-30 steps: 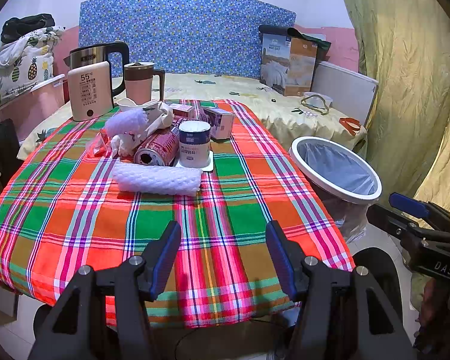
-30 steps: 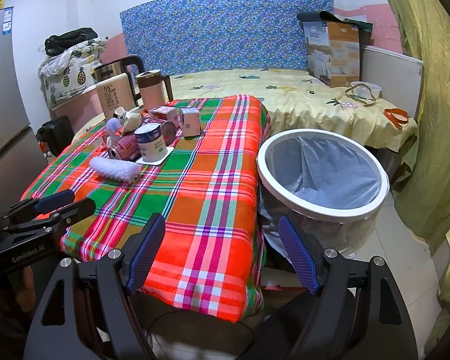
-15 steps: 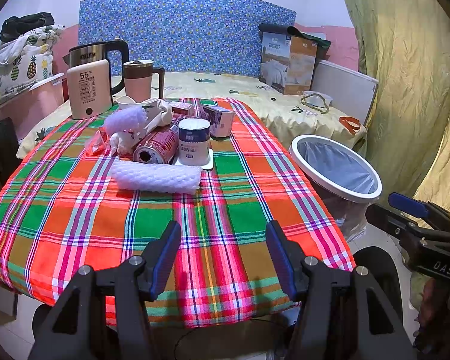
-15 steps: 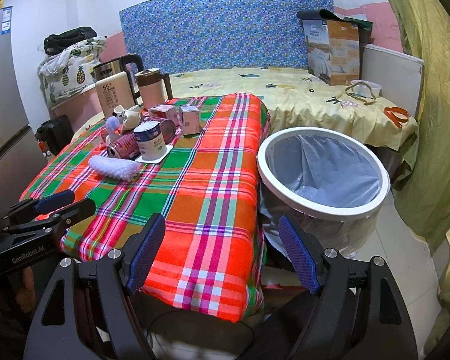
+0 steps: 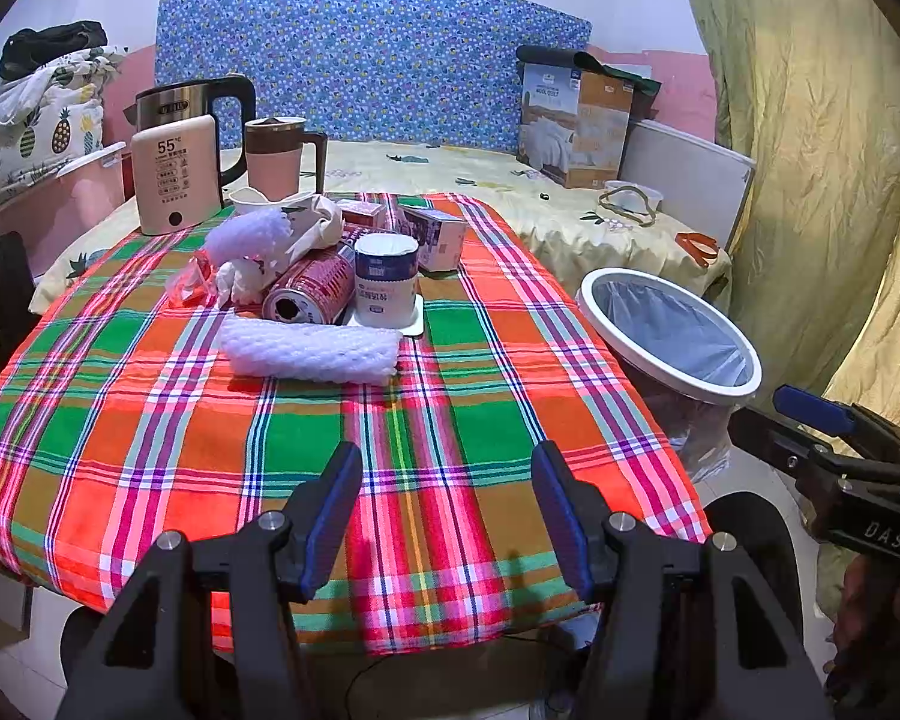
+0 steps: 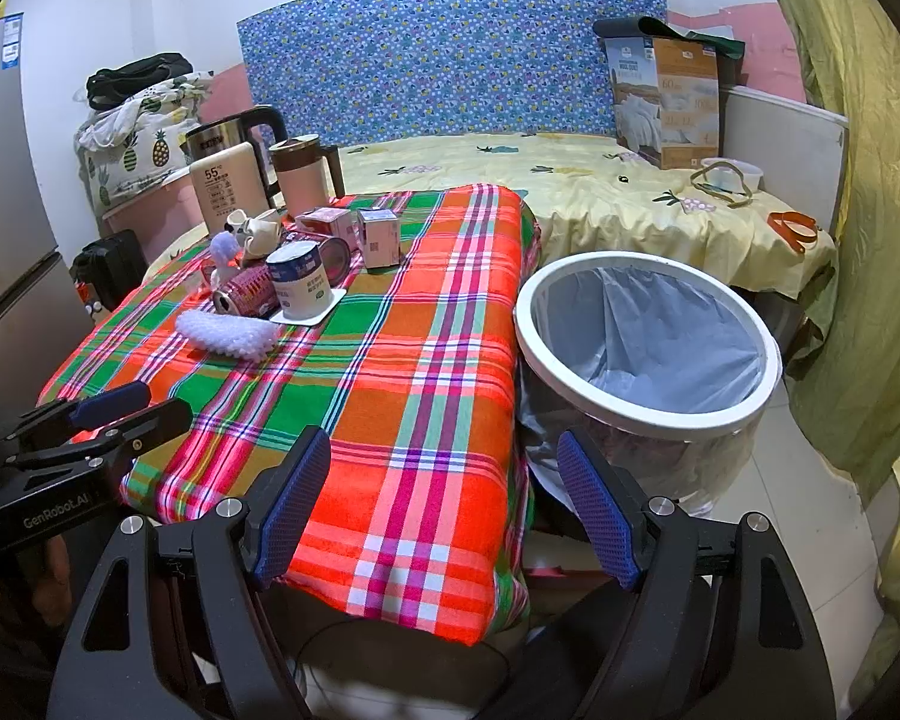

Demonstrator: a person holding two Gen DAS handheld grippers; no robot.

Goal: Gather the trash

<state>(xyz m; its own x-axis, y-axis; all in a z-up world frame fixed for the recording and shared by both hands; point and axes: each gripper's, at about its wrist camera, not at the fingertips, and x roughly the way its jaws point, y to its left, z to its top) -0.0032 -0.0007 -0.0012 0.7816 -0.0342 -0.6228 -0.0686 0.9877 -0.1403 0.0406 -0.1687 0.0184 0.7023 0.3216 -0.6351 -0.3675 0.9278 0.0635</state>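
Trash pile sits mid-table, far half, nothing collected yet as far as I can see: white foam net sleeve (image 5: 312,350) nearest, behind it a red can (image 5: 309,294) on its side, a white-and-blue paper cup (image 5: 386,281) on a square coaster, crumpled white wrappers (image 5: 258,243), small cartons (image 5: 432,231).

Trash bin (image 6: 648,336) stands on the floor just beside the table's right edge; grey liner looks empty from the right wrist view.

Left gripper (image 5: 444,504) spread wide, holding nothing, hovering over the near edge of the plaid table (image 5: 210,450). Right gripper (image 6: 444,504) also spread, empty, over the table corner next to the bin.

My read: task at start, every piece left.

Readable text: "55°C" on the cream appliance (image 5: 174,177), "GenRobot.AI" on the left gripper body, "DAS" on the right one, "WOOL QUILT" on the box (image 5: 576,120) on the bed. Cup and can print too small to read.
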